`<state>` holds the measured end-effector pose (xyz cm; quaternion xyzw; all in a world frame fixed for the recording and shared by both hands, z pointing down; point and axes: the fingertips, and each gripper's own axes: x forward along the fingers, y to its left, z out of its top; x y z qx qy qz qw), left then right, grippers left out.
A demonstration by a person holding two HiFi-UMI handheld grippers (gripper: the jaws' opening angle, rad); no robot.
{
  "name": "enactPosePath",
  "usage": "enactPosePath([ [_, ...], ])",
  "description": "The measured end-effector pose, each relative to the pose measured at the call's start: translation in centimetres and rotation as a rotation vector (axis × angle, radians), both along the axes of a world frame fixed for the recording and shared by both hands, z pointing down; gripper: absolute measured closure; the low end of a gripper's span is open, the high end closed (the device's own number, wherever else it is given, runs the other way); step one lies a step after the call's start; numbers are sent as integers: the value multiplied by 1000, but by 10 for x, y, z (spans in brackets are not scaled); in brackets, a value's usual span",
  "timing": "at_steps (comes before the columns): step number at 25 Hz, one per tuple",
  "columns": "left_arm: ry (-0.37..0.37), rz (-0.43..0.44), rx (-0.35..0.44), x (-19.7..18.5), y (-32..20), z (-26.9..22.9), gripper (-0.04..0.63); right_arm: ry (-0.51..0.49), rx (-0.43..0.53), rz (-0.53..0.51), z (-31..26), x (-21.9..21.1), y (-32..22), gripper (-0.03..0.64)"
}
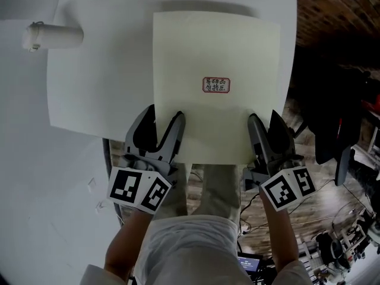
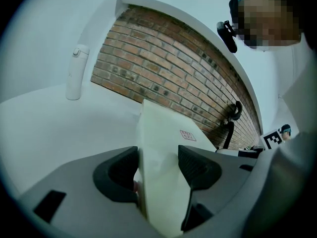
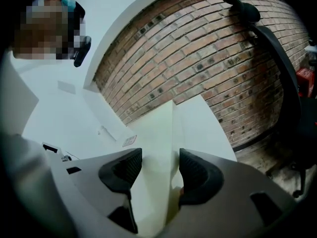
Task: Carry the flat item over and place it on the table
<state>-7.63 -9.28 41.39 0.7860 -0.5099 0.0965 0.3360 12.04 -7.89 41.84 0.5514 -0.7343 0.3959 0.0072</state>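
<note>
Both jaws are clamped on the near edge of the sheet (image 1: 214,52), a cream, flat rectangle with a small red-bordered stamp (image 1: 216,85) near its middle. The left gripper (image 1: 164,114) bites the edge towards the near-left corner, and the right gripper (image 1: 265,119) bites it close to the near-right corner. In each gripper view the sheet runs edge-on between the two dark pads, with a pad against each face.

Most of the sheet lies over the white counter (image 1: 89,94), towards its right edge. The sheet's near edge, where the jaws hold it, sticks out past the counter's near edge above the person's legs. A soft shadow runs along the sheet's far edge on the counter. Whether the sheet touches the top cannot be told.

A white bottle (image 1: 56,36) stands by the counter's left edge, well apart from the sheet. A brick wall (image 2: 163,58) rises beyond the counter's far edge.
</note>
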Motion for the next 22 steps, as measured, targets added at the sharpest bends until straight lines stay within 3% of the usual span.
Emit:
enactPosePath([
  [15,4,-95,11,-33,-28,28,330,6,14,-93,26,-33,-46,357],
  [22,13,-111,-41,-41,-37,38,330,19,-36,-115,34,-41,-58,357],
])
